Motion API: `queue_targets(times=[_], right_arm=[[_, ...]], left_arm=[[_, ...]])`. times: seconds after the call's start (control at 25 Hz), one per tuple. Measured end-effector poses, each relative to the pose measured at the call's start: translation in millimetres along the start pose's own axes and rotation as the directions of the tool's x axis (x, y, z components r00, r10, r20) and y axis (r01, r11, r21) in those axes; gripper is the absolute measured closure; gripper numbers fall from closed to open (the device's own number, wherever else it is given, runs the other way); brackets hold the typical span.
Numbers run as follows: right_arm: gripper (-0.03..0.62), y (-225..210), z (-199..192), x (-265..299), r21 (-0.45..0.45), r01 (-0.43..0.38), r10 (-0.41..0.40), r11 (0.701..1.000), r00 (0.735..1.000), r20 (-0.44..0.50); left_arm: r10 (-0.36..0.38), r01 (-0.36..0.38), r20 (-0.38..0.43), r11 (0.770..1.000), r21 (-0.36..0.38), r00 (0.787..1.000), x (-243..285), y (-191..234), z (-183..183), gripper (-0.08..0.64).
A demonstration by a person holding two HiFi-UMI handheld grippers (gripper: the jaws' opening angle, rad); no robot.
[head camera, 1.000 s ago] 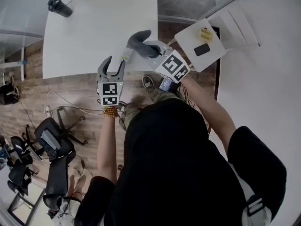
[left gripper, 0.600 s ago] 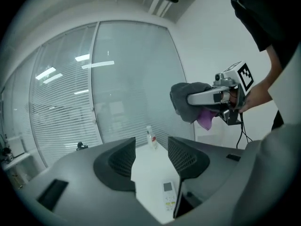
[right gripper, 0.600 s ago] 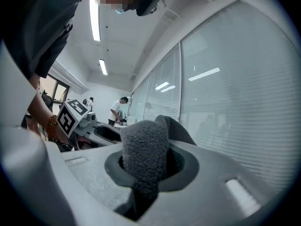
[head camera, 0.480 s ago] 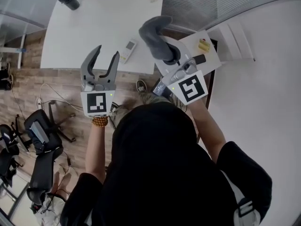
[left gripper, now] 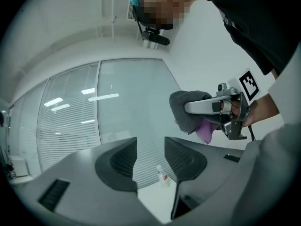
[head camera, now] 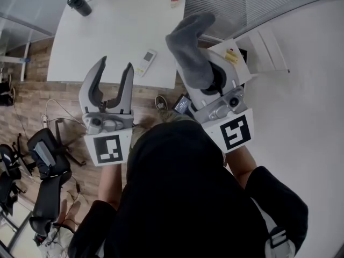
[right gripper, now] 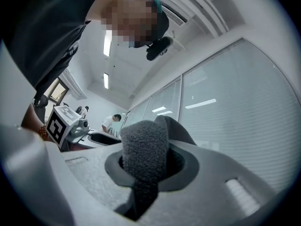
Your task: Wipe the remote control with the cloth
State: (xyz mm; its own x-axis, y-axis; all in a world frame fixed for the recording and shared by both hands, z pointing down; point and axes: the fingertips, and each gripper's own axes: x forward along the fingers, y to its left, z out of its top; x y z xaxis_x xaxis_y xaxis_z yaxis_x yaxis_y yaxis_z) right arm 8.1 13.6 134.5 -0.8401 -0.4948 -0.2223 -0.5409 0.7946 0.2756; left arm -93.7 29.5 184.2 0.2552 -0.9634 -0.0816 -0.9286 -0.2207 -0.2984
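R tool [right gripper: 145, 169] clamps grey cloth [head camera: 191, 42]; L tool's [head camera: 115, 70] jaws closing, empty. Black flask [head camera: 79, 4] on table [head camera: 110, 36], prob. lidded.

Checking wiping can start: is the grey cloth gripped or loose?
Gripped: the fuzzy grey cloth is pinched between the jaws of the right gripper, end protruding.

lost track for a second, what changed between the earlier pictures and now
Both tools rose toward the head camera: the left tool, empty, its jaws closing; the right tool still clamped on the grey cloth. The remote control stayed on the white table, untouched.
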Motion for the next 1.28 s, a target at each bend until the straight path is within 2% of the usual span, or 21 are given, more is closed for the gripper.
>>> queue_targets(times=[0.04, 0.12, 0.28, 0.64, 1.04, 1.28], right_arm=[[0.538, -1, 6, -1, -0.010, 0.003, -0.003, 1.000, 1.000, 0.011], [0.538, -2, 16, -3, -0.029, 0.008, -0.008, 1.000, 1.000, 0.028], [0.538, -7, 22, -8, -0.028, 0.021, -0.020, 0.999, 0.999, 0.047], [0.541, -13, -14, -5, 0.003, 0.034, -0.034, 0.999, 0.999, -0.035], [0.541, -15, -27, -10, 0.011, 0.046, -0.045, 0.999, 0.997, -0.068], [0.541, -16, -39, -11, 0.037, 0.027, -0.023, 0.999, 0.995, -0.094]], left_arm=[[0.016, -0.016, 0.026, 1.000, 0.012, 1.000, -2, 2, 8, 0.394], [0.036, -0.038, 0.071, 0.999, 0.031, 0.997, -6, 3, 19, 0.493], [0.044, -0.047, 0.097, 0.999, 0.022, 0.994, -8, 1, 30, 0.535], [0.033, -0.034, 0.063, 0.999, 0.019, 0.997, 1, 0, 22, 0.541], [0.022, -0.022, 0.037, 1.000, 0.013, 0.999, 1, -3, 13, 0.541], [0.033, -0.033, -0.014, 0.999, 0.015, 0.999, 5, 1, 2, 0.540]])
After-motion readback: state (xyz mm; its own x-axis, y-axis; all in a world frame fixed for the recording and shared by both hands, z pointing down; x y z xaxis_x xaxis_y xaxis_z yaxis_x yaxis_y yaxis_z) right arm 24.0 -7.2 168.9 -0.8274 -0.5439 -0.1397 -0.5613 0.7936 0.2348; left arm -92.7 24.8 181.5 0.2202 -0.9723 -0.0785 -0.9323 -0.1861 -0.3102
